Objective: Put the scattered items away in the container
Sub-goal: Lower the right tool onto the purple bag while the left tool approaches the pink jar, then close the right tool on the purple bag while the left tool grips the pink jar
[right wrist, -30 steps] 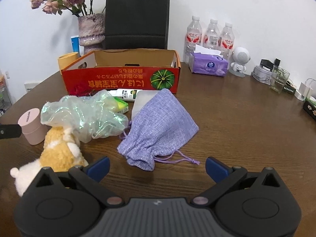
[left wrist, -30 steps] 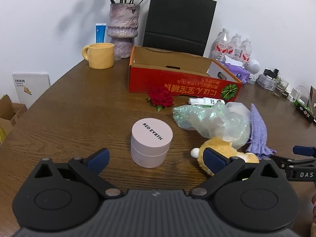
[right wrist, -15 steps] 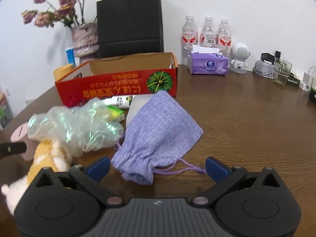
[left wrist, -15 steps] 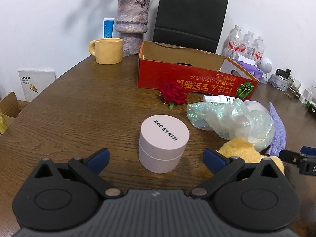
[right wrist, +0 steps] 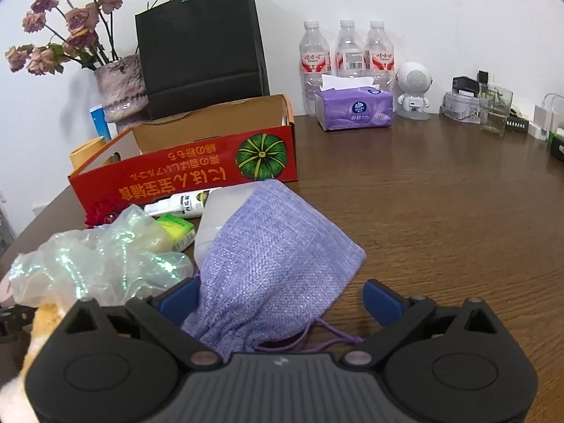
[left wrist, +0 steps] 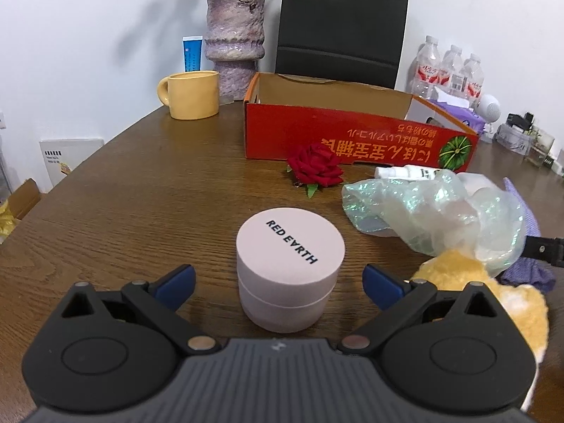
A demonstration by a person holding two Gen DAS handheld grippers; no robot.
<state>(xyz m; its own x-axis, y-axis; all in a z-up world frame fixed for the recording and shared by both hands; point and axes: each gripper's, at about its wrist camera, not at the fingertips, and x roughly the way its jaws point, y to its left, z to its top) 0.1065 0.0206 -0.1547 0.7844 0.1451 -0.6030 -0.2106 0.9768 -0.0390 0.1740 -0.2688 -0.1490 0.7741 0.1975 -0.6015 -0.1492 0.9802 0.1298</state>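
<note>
The left claw (left wrist: pixel 278 282) stands apart, straddling the jar (left wrist: pixel 289 268) mid-desk, set to grip it. The right claw (right wrist: pixel 278 299) is closing around the pouch (right wrist: pixel 275 264), seemingly not yet pinching. The box (left wrist: pixel 352 134) waits toward the desk's far edge.

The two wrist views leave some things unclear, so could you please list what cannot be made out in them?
- Red box floor: both views, hidden by its own front wall.
- Plush toy: left wrist view, covered by the iridescent bag and gripper body; face unseen.
- Frosted container: right wrist view, mostly under the purple pouch.
- Pouch contents: fabric is opaque.
- Green packet print: too small.
</note>
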